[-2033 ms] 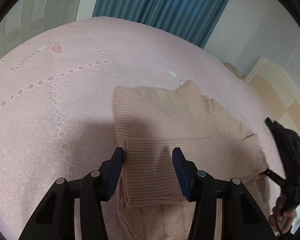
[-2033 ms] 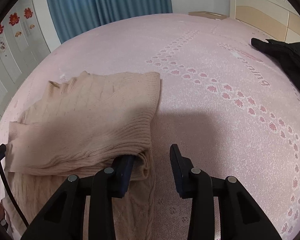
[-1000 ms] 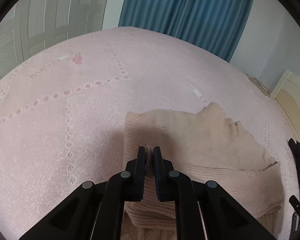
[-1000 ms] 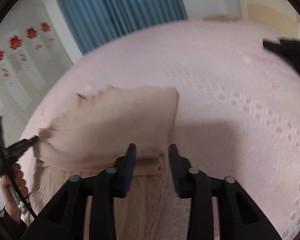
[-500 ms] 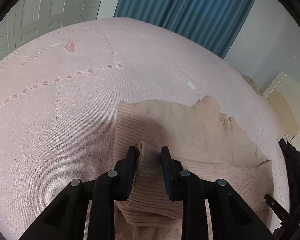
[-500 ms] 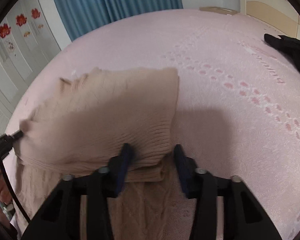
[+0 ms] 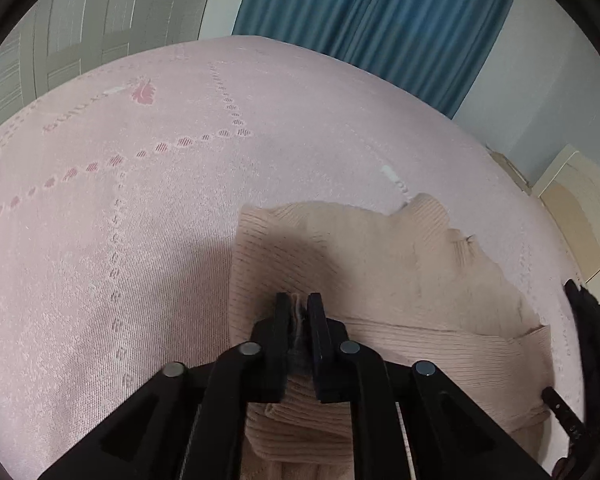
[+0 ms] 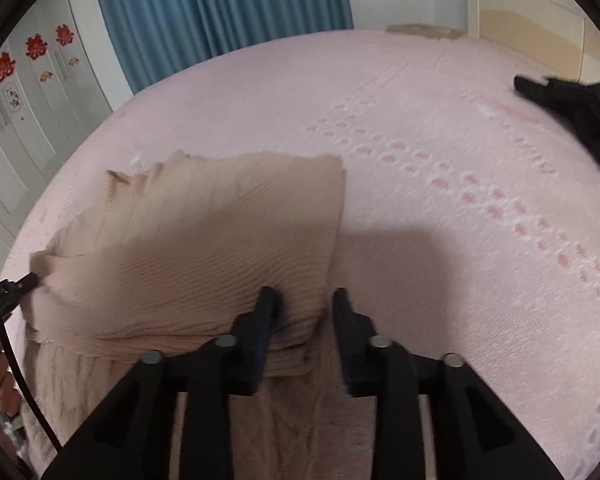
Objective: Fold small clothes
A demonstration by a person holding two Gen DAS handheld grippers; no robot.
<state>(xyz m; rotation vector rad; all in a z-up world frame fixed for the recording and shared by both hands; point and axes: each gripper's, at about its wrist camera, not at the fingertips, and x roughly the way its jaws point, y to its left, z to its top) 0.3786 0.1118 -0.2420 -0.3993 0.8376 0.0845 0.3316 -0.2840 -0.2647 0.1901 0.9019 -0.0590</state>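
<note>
- Beige ribbed knit sweater (image 7: 380, 272): lies part-folded on the bed, folded layer uppermost.
- Left gripper (image 7: 299, 308): jaws narrow, pinching the knit's edge.
- Right gripper (image 8: 304, 300): jaws opening, the corner between them, unpressed.
- Step: gripping both corners; next likely needs the right jaws closed before lifting.
- Pink patterned bedspread (image 7: 140, 240); blue curtains (image 7: 380, 8); black garment (image 8: 572, 100).

I count one beige knitted sweater (image 7: 384, 264) on one pink bed (image 7: 140, 240). One dark garment (image 8: 572, 104) lies well apart from it. I hold two tools, my left tool (image 7: 299, 308) and my right tool (image 8: 303, 308). Behind hangs one blue curtain (image 8: 220, 8).
</note>
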